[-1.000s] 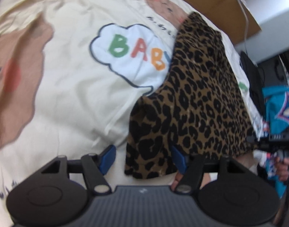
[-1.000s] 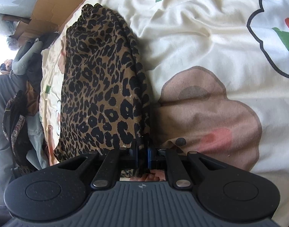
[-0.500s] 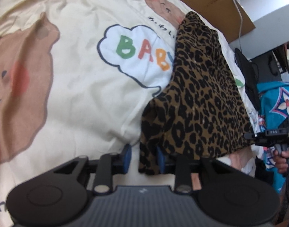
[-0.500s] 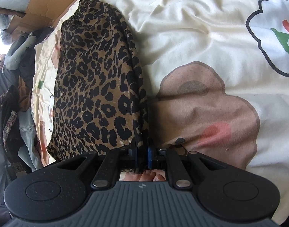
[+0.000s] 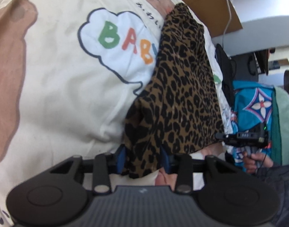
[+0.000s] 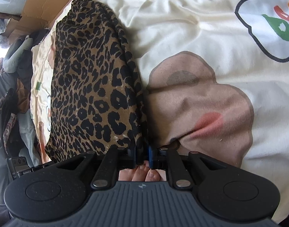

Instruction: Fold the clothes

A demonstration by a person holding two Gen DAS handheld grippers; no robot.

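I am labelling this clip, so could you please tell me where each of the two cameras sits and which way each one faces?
Left wrist: on the left gripper, angled down along its fingers at the leopard-print garment on the printed blanket; its jaws are opening with a corner of cloth between them, and the person's right hand shows at the right.
Right wrist: on the right gripper, angled down over the garment's other near corner, pinched shut; bare toes show below.
Shared: garment, blanket and its BABY cloud.

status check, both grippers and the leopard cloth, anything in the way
Left gripper jaws opening, leopard cloth corner between them. Right gripper shut on its other near corner. Cloth lies folded on the bedspread. Nothing in the way.
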